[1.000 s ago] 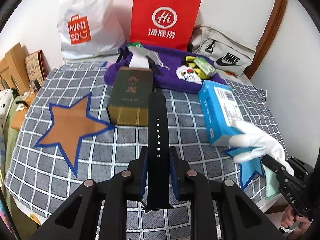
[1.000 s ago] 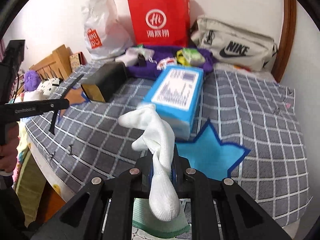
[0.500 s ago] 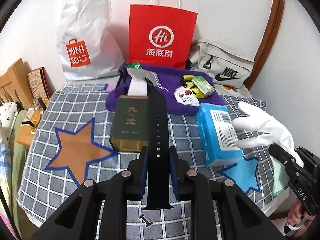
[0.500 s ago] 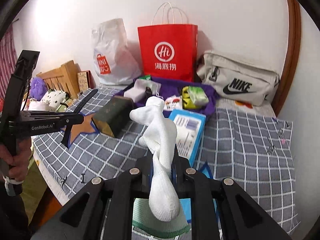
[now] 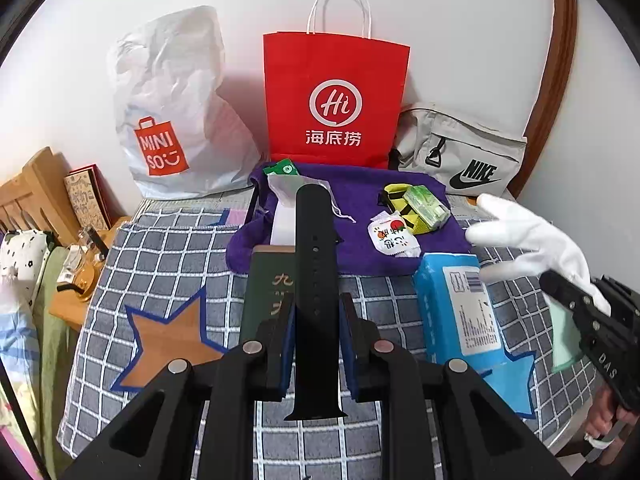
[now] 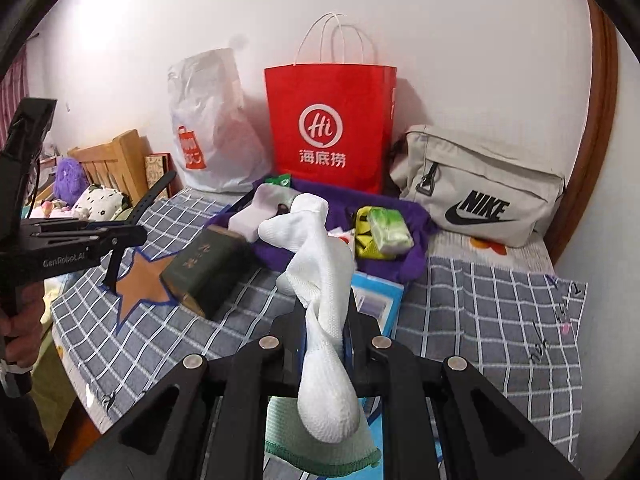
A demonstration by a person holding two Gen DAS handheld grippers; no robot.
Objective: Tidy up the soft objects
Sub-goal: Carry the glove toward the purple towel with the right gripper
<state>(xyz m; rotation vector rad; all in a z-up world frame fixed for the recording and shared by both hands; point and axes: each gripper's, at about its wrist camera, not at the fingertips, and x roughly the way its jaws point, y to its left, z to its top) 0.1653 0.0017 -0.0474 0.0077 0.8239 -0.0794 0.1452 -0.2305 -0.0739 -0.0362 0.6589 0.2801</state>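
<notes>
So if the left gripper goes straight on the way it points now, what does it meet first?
Probably the dark green box, just ahead of the black strap held in the left gripper; depth is unclear.

Grey checked bed cover [image 5: 168, 248] with 2 star patches, brown [image 5: 168, 344] at left, blue [image 5: 516, 384] at right. Near the middle, a dark green box [image 5: 268, 292] and a light blue pack [image 5: 460, 312]; beyond them, a purple cloth [image 5: 352, 188]. At the far wall, left to right: white plastic bag [image 5: 176, 108], red paper bag [image 5: 336, 100], grey Nike bag [image 5: 460, 152].
</notes>
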